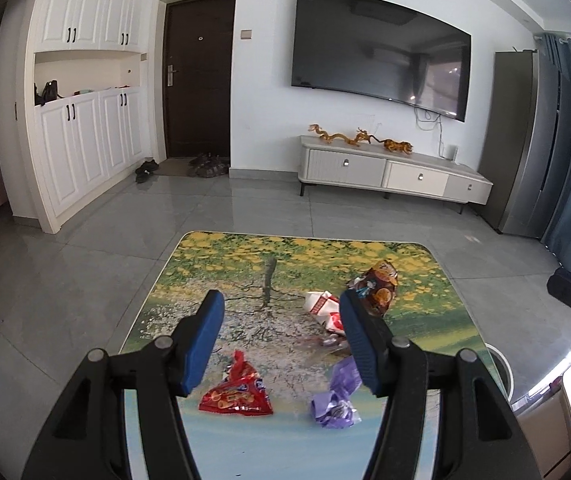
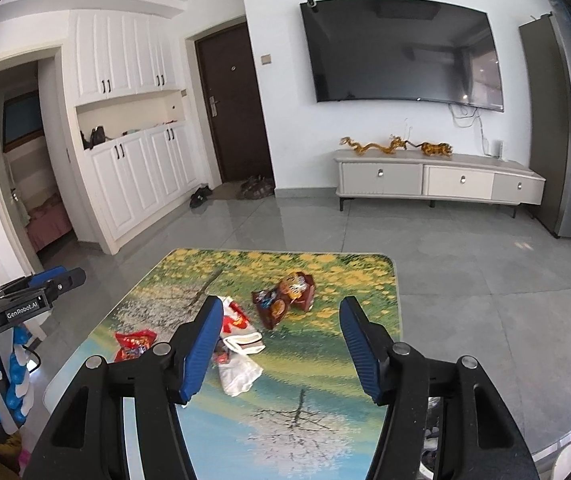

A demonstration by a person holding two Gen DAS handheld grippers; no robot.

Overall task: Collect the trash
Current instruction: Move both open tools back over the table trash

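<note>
We see four pieces of trash lying on the bench [image 1: 437, 308], whose top carries a printed tree landscape. Nearest on the left lies one red snack wrapper [image 1: 237, 392], and just right of it one crumpled purple wrapper [image 1: 335, 398]. Farther off sits one white-and-red wrapper [image 1: 323, 308], and beside it, toward the far right, one brown snack bag [image 1: 379, 288] standing partly upright. Between the white piece and the purple one there seems to be a small blurred scrap, but we cannot tell what it is.

The left gripper [image 1: 281, 340] hangs above the near half of the bench with its jaws spread and nothing between them; the red wrapper shows below the gap. The right gripper [image 2: 281, 344] hangs over the bench's right side, jaws likewise spread and empty, with only bare bench top in its gap.

Against the far wall we count one television [image 1: 381, 52] and one low cabinet [image 1: 393, 170] with three drawers.
</note>
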